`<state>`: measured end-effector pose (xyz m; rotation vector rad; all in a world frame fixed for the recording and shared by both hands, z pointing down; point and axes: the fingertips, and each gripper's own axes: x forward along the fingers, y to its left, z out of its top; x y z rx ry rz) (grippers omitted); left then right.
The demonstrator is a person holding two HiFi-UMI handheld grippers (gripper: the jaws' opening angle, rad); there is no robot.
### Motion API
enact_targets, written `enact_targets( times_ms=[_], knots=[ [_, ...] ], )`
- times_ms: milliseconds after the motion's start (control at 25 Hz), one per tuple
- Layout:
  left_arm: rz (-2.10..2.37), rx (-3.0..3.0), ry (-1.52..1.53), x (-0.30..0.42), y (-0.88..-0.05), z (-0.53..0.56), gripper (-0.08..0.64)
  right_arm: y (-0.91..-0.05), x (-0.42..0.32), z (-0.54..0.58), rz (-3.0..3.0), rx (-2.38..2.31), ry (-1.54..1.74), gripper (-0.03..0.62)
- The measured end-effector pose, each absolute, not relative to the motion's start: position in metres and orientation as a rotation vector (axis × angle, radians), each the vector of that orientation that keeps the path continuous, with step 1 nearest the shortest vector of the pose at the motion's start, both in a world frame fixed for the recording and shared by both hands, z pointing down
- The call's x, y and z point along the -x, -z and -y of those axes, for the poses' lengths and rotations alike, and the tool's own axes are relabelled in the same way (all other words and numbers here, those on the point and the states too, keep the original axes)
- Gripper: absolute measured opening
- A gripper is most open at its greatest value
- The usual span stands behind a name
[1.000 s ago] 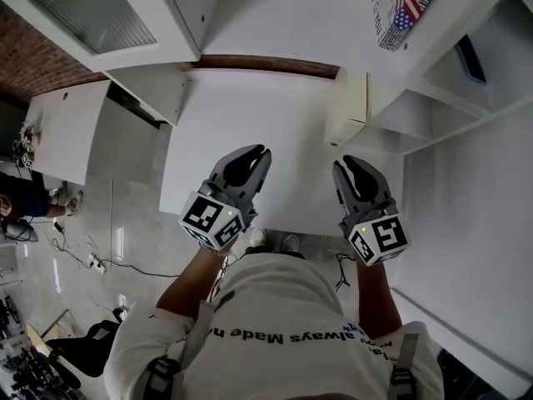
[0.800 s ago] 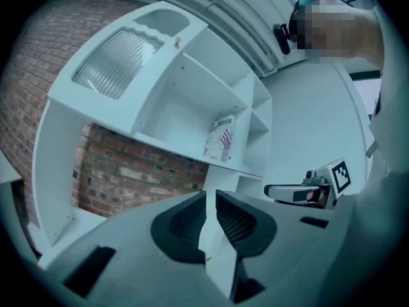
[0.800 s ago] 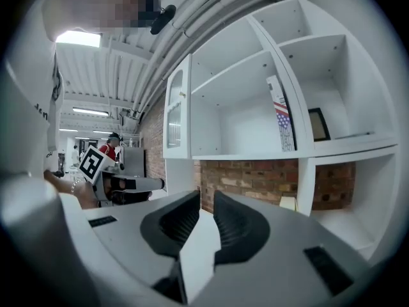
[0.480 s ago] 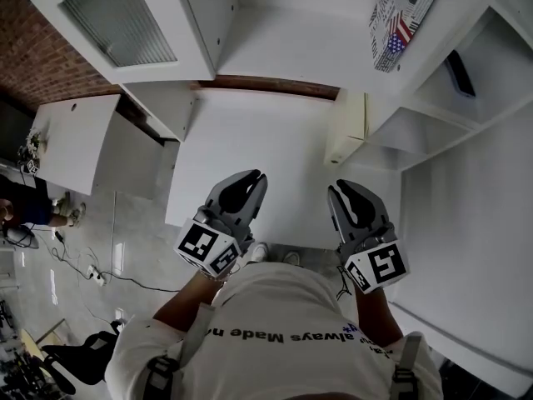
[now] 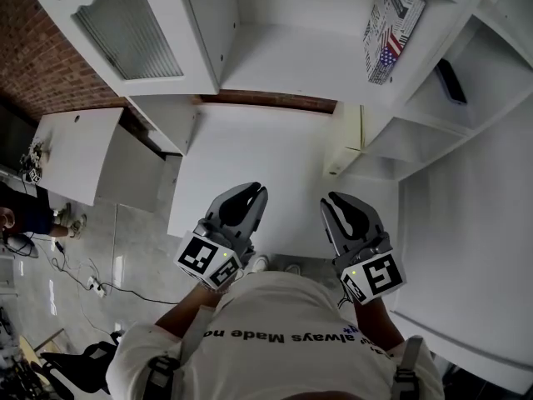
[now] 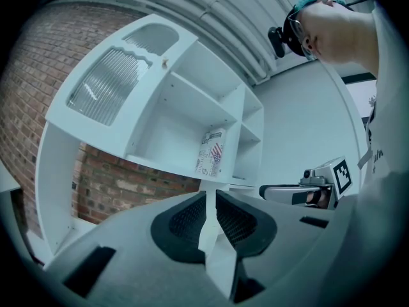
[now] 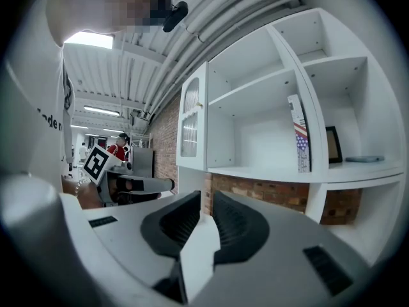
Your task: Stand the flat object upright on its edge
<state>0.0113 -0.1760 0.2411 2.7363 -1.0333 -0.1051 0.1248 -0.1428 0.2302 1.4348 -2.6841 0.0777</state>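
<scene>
The flat object, a box printed with text and a flag (image 5: 391, 27), stands upright on its edge on the white shelf, against the compartment's right wall. It also shows in the left gripper view (image 6: 211, 152) and the right gripper view (image 7: 299, 136). My left gripper (image 5: 260, 190) (image 6: 211, 194) and right gripper (image 5: 327, 200) (image 7: 206, 197) hover side by side over the near edge of the white table (image 5: 250, 140), far below the box. Both are shut with nothing between their jaws.
An open cabinet door with ribbed glass (image 5: 125, 32) hangs at upper left. A dark frame (image 5: 450, 80) leans in the shelf compartment right of the box. A lower white side table (image 5: 75, 152) stands at left, with a brick wall behind the shelving.
Both grippers sit lower in the view, nearer the person's body and a bit closer together. More of the shelf and cabinet door shows at the top.
</scene>
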Motion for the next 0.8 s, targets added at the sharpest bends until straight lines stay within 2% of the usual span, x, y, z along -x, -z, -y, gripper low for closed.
enact_targets(
  times_ms=[800],
  knots=[
    [1.003, -2.745, 0.109, -0.0144, -0.2363, 0.1727, 0.052, -0.2273, -0.13, 0.1415, 2.671, -1.467, -0.069, 0.061]
  ],
)
